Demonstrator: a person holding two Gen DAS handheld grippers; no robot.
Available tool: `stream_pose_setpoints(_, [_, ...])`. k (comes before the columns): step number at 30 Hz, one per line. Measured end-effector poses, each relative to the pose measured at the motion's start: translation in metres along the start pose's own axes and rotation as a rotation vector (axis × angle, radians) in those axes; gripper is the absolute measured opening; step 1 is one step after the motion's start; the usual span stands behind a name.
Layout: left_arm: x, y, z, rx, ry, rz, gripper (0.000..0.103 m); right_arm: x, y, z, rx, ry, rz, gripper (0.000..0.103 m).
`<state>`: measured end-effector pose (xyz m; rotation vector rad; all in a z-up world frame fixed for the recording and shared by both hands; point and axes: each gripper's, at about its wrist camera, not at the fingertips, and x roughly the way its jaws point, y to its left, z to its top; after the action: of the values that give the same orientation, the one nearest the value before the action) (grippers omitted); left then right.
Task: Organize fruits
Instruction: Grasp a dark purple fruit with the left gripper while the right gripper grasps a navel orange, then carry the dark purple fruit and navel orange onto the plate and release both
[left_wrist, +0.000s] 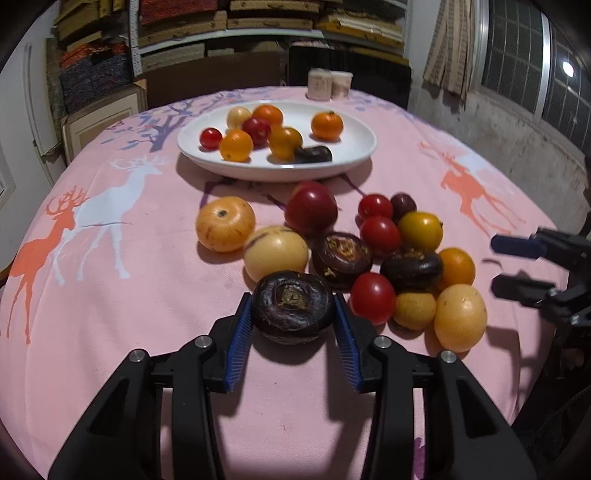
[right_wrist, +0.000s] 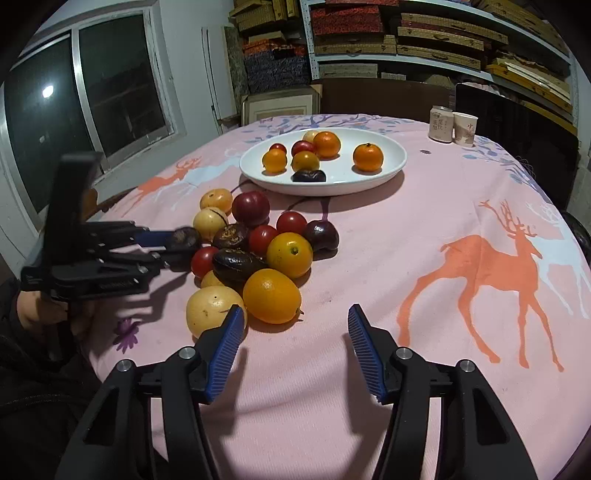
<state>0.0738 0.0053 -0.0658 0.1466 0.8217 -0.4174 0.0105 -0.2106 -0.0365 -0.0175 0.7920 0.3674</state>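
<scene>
Broadly, the tabletop (left_wrist: 110, 332), under a pink deer-print cloth, carries 2 groups of fruit: a white plate (left_wrist: 354, 147) toward the far side with about 8 pieces on it, and a loose cluster (left_wrist: 380, 243) on the cloth between the plate and both tools. The plate lies straight ahead of the left tool (left_wrist: 293, 314), beyond the cluster, so the coming move probably runs forward and over the heap. The left tool is clenched around a dark purple, flattened round fruit (left_wrist: 293, 306) at the cluster's near edge, stem scar facing up, its flat sides between the blue pads. Whether it is lifted off the cloth I cannot tell. The right tool (right_wrist: 295, 325) stands released, jaws wide, holding nothing, just beside an orange fruit (right_wrist: 271, 295) and a pale yellow fruit (right_wrist: 210, 306).
</scene>
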Motion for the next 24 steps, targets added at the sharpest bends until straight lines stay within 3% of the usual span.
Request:
stream_pose_setpoints(5, [-0.003,0.014,0.000,-0.080,-0.021,-0.036,0.042,0.020,-0.001,0.007,0.018,0.042,0.029,0.051])
stream_pose_setpoints(7, [-0.003,0.012,0.000,-0.072,-0.018,-0.039,0.042,0.024,0.003,0.010,-0.011,0.054,0.050,0.046])
stream_pose_setpoints(12, [0.000,0.012,0.000,-0.073,-0.009,-0.050,0.042,0.036,0.017,0.016,-0.071,0.077,0.060,0.046])
stream_pose_setpoints(15, [0.000,0.012,0.000,-0.072,-0.009,-0.050,0.042,0.043,0.021,0.016,-0.080,0.089,0.053,0.036])
stream_pose_setpoints(24, [-0.002,0.012,0.000,-0.073,-0.016,-0.051,0.042,0.032,0.003,0.009,0.004,0.026,0.079,0.036])
